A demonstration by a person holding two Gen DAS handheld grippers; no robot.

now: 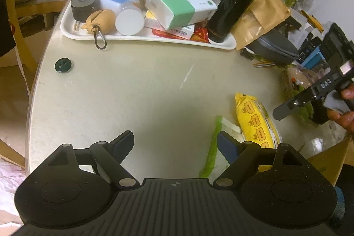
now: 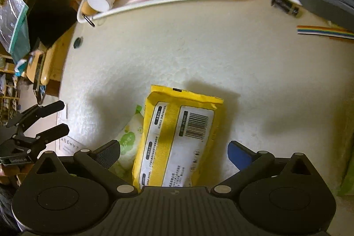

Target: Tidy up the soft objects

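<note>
A yellow wipes pack (image 2: 177, 136) lies on the cream round table (image 2: 177, 54), leaning on a green-and-white wipes pack (image 2: 129, 141) to its left. My right gripper (image 2: 174, 152) is open, its fingers on either side of the yellow pack without touching it. In the left wrist view the yellow pack (image 1: 256, 123) and the green pack (image 1: 213, 147) lie at the lower right. My left gripper (image 1: 177, 143) is open and empty over bare table; its right finger is in front of the green pack. The right gripper (image 1: 309, 98) shows at the right edge.
A white tray (image 1: 75, 33) at the table's back holds a green-white box (image 1: 179, 6), a black bottle (image 1: 236, 3), jars and a tan pouch. A brown paper bag (image 1: 258, 19), a grey case (image 1: 274, 48) and plants stand at the back right. A dark round cap (image 1: 63, 65) lies left.
</note>
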